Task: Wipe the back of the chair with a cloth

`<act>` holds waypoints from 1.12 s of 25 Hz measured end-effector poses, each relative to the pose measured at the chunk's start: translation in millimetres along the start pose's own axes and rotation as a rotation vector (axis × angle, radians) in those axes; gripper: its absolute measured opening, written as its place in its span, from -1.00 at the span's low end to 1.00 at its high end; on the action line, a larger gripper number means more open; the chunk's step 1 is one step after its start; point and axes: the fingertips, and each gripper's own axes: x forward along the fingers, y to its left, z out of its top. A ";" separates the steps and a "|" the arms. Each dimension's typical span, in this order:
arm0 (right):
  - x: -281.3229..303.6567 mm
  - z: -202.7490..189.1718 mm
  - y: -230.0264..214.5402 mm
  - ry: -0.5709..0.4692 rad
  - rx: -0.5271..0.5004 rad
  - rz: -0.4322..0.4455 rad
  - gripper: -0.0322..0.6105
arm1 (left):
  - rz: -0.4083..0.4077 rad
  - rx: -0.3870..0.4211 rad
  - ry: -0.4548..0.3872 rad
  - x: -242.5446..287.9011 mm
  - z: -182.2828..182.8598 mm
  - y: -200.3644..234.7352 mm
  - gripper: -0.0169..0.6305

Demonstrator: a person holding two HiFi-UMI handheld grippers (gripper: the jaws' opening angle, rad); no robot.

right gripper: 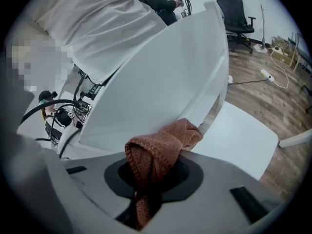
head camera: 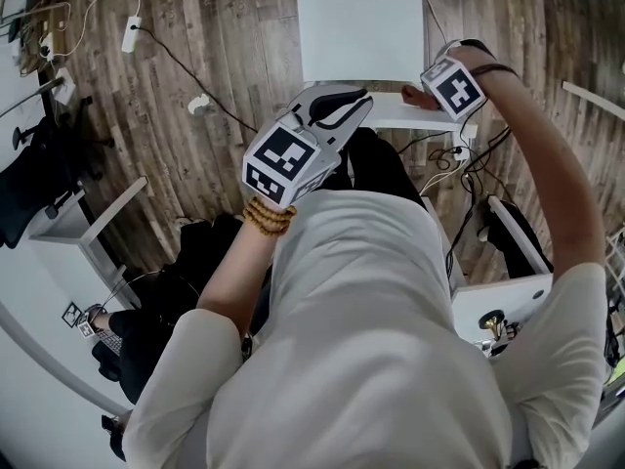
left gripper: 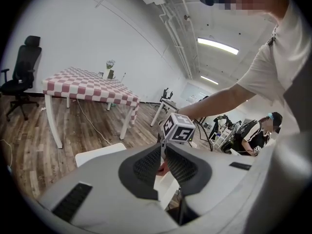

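Cloth on the chair back

The right gripper (right gripper: pixel 156 172) pinches the brown cloth (right gripper: pixel 163 145) against the white chair back (right gripper: pixel 161 77); the left gripper (left gripper: pixel 163 161) has jaws almost together, empty. The cloth is bunched up — a hard rub could pull it out.

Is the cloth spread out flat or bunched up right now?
Bunched up: the cloth sits wadded between the right gripper's jaws, its tip against the white chair back.

white short-sleeved shirt (head camera: pixel 371 340). brown bead bracelet (head camera: pixel 266 218) at its 10 o'clock, black wrist strap (head camera: pixel 493 63) at 1 o'clock.
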 end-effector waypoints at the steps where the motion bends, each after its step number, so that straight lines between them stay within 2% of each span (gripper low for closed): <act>1: -2.9 1.5 3.2 0.000 0.003 0.000 -0.68 | -0.001 0.004 -0.001 -0.3 1.0 -1.6 -0.76; 11: -50.9 20.4 39.8 -0.065 0.092 -0.008 -0.68 | -0.004 0.058 -0.009 -15.0 19.0 -14.0 -0.76; 14: -58.0 7.8 56.3 -0.018 0.175 0.036 -0.68 | -0.004 0.074 -0.014 -18.7 25.0 -14.1 -0.76; 16: -63.0 3.4 54.1 -0.010 0.199 -0.001 -0.68 | -0.003 0.087 -0.021 -19.2 31.3 -14.4 -0.76; 18: -69.5 9.1 44.1 -0.059 0.207 -0.105 -0.68 | -0.003 0.103 -0.028 -18.3 37.2 -19.7 -0.76; 20: -79.9 24.4 34.1 -0.165 0.231 -0.241 -0.68 | -0.005 0.116 -0.028 -18.9 39.9 -28.7 -0.76; 24: -121.4 34.2 21.9 -0.343 0.398 -0.539 -0.68 | 0.015 0.155 -0.052 -27.3 52.9 -39.2 -0.76; 28: -201.5 38.9 11.5 -0.588 0.570 -0.860 -0.68 | 0.093 0.195 -0.169 -41.0 96.5 -29.8 -0.76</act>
